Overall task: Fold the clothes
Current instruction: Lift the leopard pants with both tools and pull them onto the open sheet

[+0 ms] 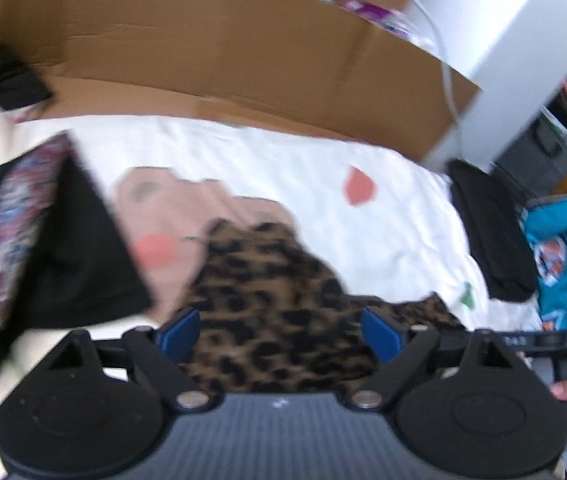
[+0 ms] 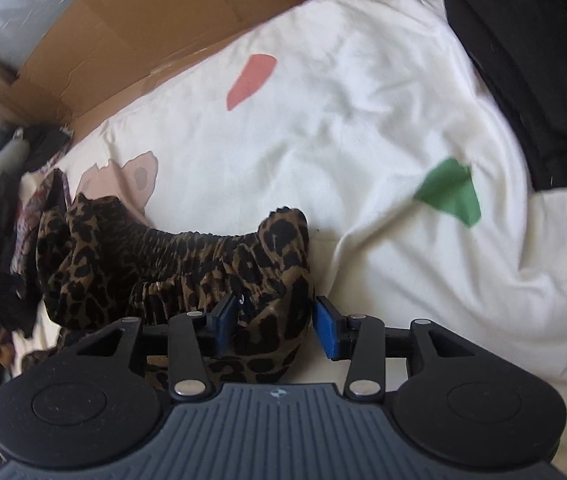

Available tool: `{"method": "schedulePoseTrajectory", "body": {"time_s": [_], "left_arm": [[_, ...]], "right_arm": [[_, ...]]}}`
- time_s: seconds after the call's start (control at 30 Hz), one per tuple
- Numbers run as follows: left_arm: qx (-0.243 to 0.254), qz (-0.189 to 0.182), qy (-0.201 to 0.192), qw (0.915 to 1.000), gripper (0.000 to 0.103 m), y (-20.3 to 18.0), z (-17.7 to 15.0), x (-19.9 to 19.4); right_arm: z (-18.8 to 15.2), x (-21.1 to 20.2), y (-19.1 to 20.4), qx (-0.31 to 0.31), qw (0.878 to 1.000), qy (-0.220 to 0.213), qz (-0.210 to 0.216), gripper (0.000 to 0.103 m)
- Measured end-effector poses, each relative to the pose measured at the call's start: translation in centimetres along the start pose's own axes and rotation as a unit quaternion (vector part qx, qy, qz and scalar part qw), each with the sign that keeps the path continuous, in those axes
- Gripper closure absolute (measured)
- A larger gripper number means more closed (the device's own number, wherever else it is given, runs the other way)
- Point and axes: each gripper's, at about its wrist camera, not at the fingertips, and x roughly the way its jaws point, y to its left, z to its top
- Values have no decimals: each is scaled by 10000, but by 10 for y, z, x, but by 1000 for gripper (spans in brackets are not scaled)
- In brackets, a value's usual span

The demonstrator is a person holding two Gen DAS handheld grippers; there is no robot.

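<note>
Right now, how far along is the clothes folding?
Early. Nothing visibly folded: the leopard-print garment lies bunched on the white bedspread. In hand: the right gripper brackets a fold of it, jaws not fully closed; the left gripper hovers open above it. Left: black clothes, the teal jersey, and the left-side pile.

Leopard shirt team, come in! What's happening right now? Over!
Left tool open above leopard garment. Right tool open around its bunched edge, no pinch yet. Black clothes pile sits alongside.
</note>
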Motion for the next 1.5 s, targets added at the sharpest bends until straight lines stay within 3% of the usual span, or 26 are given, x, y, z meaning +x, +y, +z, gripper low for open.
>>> {"method": "schedulePoseTrajectory", "body": {"time_s": [0.27, 0.37, 0.43, 0.5, 0.6, 0.7, 0.93, 1.23, 1.4, 1.5], "left_arm": [[300, 1, 385, 9988, 10, -37, -3, 42], [566, 447, 586, 9957, 11, -40, -9, 57], [687, 567, 699, 9936, 19, -37, -15, 61], [614, 625, 751, 9933, 46, -26, -18, 60], [277, 648, 803, 9943, 79, -2, -16, 51], [48, 816, 651, 9945, 89, 23, -16, 34], [-423, 1119, 371, 9921, 95, 77, -20, -11], [-1012, 828, 439, 9904, 96, 115, -34, -59], [-887, 759, 282, 9928, 96, 109, -29, -86], [-671, 972, 286, 9926, 95, 106, -29, -84]], "right_arm": [[-4, 15, -1, 240, 9992, 310, 1, 55], [-8, 18, -2, 145, 9993, 349, -11, 81], [-9, 16, -1, 9, 9995, 312, -43, 94], [-8, 12, -1, -177, 9995, 224, -94, 98], [-5, 3, -2, -318, 9993, 62, -189, 100], [2, -7, -2, -487, 9982, -96, -326, 102], [23, -18, -4, -826, 9940, -355, -620, 102], [80, -33, 17, -1285, 9835, -887, -914, 102], [107, -38, 37, -1660, 9737, -1191, -1010, 102], [113, -19, 38, -1570, 9785, -901, -984, 99]]}}
